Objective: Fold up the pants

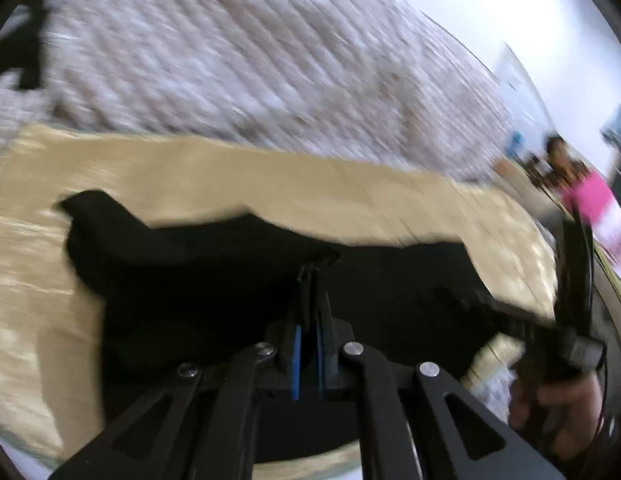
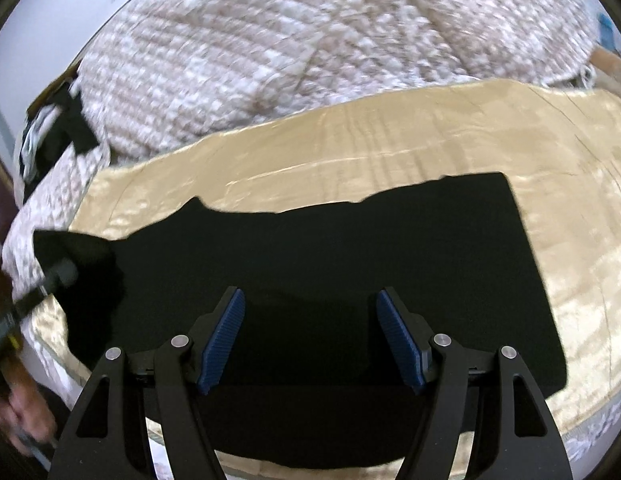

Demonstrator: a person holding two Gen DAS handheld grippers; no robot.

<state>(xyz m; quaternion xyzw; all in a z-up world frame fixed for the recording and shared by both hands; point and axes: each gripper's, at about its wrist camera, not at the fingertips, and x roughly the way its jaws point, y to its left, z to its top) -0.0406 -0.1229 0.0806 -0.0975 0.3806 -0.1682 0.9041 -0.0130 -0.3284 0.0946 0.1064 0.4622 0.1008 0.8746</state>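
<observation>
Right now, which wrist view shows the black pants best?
The right wrist view: the black pants lie sharp and nearly whole on the tan sheet, beneath the open right gripper. The left wrist view is motion-blurred, showing only the part pinched by the left gripper.

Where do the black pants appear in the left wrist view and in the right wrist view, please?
Left wrist view: the black pants fill the lower middle, and the left gripper is shut on a raised fold of them.
Right wrist view: the black pants spread across the centre and lower half, under the open right gripper.
Shared landmark: the shiny beige sheet under the pants, in front of the knitted blanket.
</observation>
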